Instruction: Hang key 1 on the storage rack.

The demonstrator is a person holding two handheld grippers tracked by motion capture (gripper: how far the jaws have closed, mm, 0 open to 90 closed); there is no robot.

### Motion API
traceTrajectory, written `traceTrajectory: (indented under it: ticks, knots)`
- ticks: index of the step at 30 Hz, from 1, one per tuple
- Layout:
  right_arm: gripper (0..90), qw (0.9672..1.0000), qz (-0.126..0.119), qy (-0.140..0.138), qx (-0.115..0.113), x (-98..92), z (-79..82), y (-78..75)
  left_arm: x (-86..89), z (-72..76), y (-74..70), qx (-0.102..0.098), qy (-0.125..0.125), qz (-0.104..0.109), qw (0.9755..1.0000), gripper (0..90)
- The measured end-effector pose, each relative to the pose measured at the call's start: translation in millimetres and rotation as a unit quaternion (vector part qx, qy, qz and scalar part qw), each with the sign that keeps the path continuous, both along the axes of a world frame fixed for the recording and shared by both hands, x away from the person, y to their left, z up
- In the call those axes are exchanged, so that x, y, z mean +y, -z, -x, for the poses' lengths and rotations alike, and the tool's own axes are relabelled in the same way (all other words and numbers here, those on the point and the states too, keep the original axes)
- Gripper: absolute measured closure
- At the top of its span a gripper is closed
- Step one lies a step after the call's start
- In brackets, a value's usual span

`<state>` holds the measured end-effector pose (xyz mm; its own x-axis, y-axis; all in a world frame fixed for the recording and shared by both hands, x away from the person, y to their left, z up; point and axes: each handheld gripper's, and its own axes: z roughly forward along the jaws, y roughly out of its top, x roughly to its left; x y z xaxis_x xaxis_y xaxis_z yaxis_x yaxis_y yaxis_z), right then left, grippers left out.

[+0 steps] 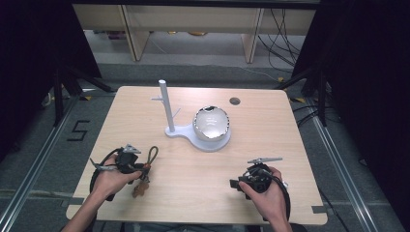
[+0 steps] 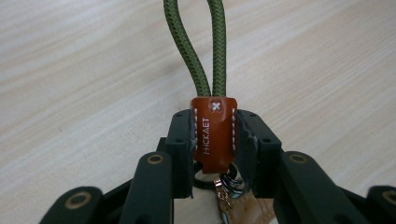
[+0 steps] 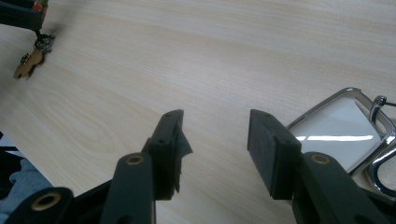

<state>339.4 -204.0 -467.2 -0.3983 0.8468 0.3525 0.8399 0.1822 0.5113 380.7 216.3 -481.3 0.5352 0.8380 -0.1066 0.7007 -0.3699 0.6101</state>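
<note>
Green cord keychain [image 2: 208, 56], orange tab clamped, near table edge

We see a light wooden table [image 1: 193, 193] with rounded corners and a pale, fine grain, standing on a grey floor [image 1: 38, 159]. Near its far edge sits a small dark round opening [image 1: 235, 101] in the top. Toward the middle rests a white stand [image 1: 186, 131]: a flat base with an upright post [image 1: 164, 104] at its left end bearing short side pegs. On the base's wider right part sits a shiny bowl-like vessel [image 1: 211, 123]. Close to our left front edge lies a keychain [image 1: 144, 176], its green cord loop [image 1: 153, 154] pointing away and its brown tag [image 1: 139, 190] nearer us, touching the wood.
</note>
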Motion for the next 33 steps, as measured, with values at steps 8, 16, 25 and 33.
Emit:
traceTrajectory:
  ticks: [8,16,25,33]
  knots:
    - [55.9,1.0,0.0,-0.002,0.005,-0.4,0.6,0.9,5.2,3.0,-4.8,-0.036,0.012,0.014,0.9992,67.1]
    - [55.9,1.0,0.0,0.001,0.002,-1.5,0.7,1.7,6.3,6.8,-7.1,-0.105,0.003,0.068,0.9922,67.2]
    - [55.9,1.0,-0.001,0.003,0.001,-1.4,1.1,1.9,4.1,11.5,-18.4,-0.165,-0.014,0.114,0.9795,67.2]
    - [55.9,1.0,0.002,0.008,0.0,-1.7,2.0,2.4,1.5,12.7,-24.7,-0.218,-0.012,0.132,0.9668,67.1]
